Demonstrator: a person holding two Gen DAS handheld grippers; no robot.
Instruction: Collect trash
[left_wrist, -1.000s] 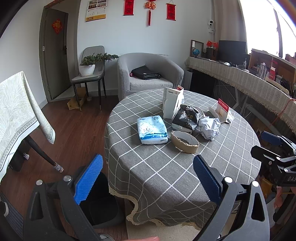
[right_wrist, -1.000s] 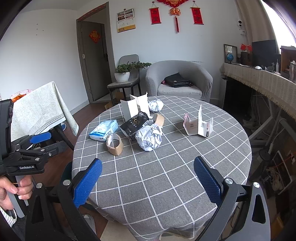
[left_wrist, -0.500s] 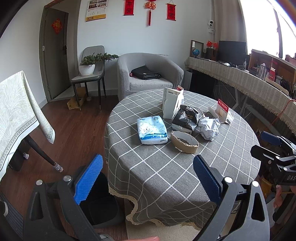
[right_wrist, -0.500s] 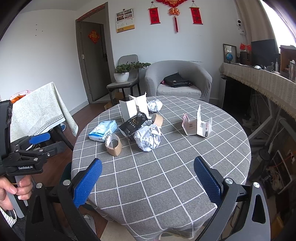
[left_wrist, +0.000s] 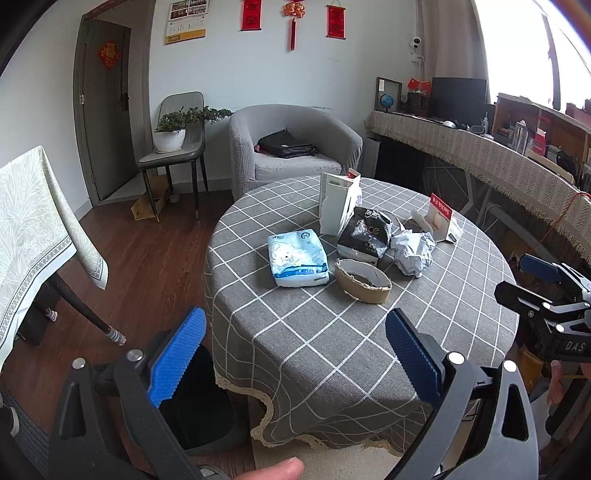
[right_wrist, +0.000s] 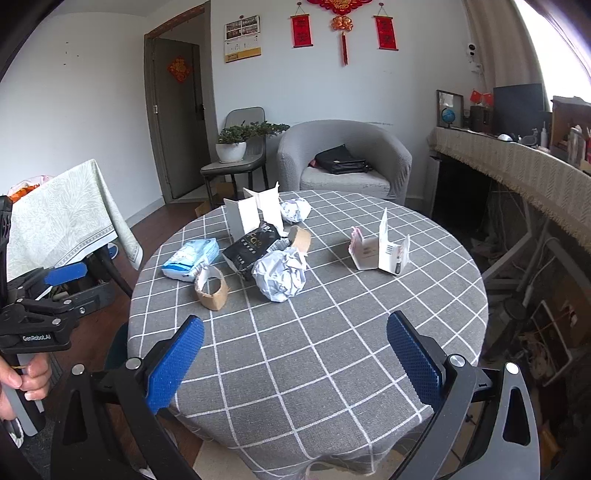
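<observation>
Trash lies on the round table (left_wrist: 369, 350) (right_wrist: 314, 369) under a grey checked cloth: a blue tissue pack (left_wrist: 298, 257) (right_wrist: 191, 257), a cardboard tape ring (left_wrist: 362, 280) (right_wrist: 211, 288), a black bag (left_wrist: 365, 236) (right_wrist: 252, 249), a crumpled paper ball (left_wrist: 413, 247) (right_wrist: 281, 274), a second ball (right_wrist: 295, 209), a white open box (left_wrist: 336, 208) (right_wrist: 255, 212) and a flattened red-and-white carton (left_wrist: 437, 221) (right_wrist: 380, 251). My left gripper (left_wrist: 293, 350) hangs open at the table's near-left edge, empty. My right gripper (right_wrist: 295, 354) stands open over the near cloth, empty.
A black bin (left_wrist: 199, 406) stands on the floor by the table's near-left side. A grey armchair (left_wrist: 291, 147) with a black bag, a chair with a potted plant (left_wrist: 173, 129), a covered side table (left_wrist: 33, 229) and a long counter (left_wrist: 498, 162) surround the table.
The right gripper has drifted slightly toward the table, so the trash sits a little closer in its view. The left gripper has barely moved. Both stay open.
</observation>
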